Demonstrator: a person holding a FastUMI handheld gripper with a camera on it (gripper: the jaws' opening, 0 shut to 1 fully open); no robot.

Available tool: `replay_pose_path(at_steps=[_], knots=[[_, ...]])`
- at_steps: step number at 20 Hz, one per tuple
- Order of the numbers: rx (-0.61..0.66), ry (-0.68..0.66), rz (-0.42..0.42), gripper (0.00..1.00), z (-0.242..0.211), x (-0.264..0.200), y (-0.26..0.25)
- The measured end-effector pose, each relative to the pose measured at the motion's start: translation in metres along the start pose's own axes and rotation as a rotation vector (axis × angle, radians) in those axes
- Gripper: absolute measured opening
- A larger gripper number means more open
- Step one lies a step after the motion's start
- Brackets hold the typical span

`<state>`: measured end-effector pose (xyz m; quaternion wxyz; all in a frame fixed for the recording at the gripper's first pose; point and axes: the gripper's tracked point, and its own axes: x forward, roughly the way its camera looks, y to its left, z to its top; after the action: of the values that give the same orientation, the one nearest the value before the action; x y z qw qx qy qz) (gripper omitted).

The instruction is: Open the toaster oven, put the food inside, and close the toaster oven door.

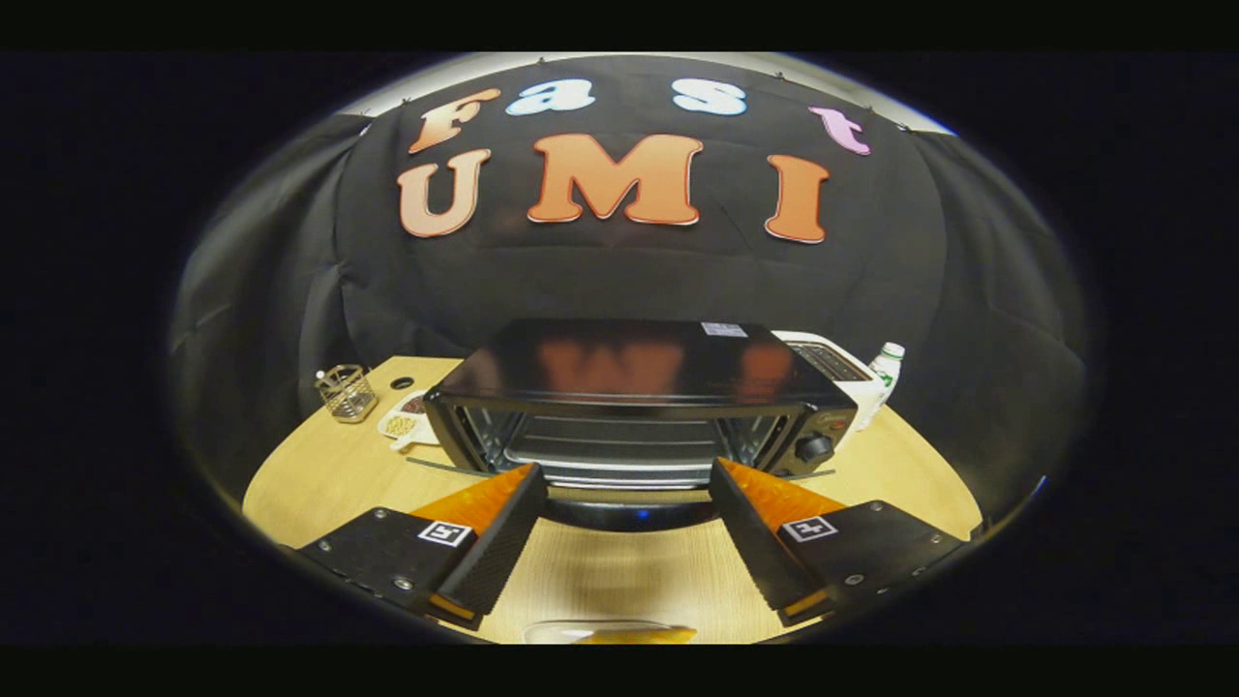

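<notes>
Black glossy toaster oven point(639, 407) on a round pale wooden table point(319, 474), door point(629, 508) dropped flat and open toward the gripper; wire rack visible inside. Black knob point(814, 447) on its right panel. White sticker point(724, 329) on the oven top, text too small to read.

Gripper point(627, 484): orange-and-black fingers spread wide, holding nothing, tips just above the open door's edge. Square marker tags on both fingers.

Clear dish with yellowish food point(610, 634) below the fingers, partly cut off.

Left of oven: wire mesh cup point(346, 392), white plate of snacks point(407, 418). Right, behind: white toaster point(832, 363), white bottle with green label point(886, 373), unreadable.
</notes>
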<state>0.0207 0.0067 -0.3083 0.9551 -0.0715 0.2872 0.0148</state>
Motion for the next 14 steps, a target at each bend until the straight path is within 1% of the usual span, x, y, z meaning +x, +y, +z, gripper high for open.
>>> replay_pose_path(at_steps=[1, 2, 3, 4, 5, 6, 10, 14], knots=[[0.059, 0.026, 0.003, 1.00, -0.009, -0.007, -0.001], [0.080, -0.002, 0.002, 0.99, -0.007, -0.004, -0.002], [0.058, 0.024, 0.005, 0.98, -0.015, -0.007, -0.003], [0.050, 0.020, 0.003, 0.98, -0.018, -0.008, -0.004], [0.053, 0.047, 0.004, 0.99, -0.029, -0.013, -0.004], [0.060, 0.042, 0.003, 0.99, -0.031, -0.014, -0.003], [0.057, 0.095, 0.004, 0.98, -0.060, -0.025, -0.004], [0.056, 0.213, 0.006, 0.99, -0.105, -0.030, -0.004]])
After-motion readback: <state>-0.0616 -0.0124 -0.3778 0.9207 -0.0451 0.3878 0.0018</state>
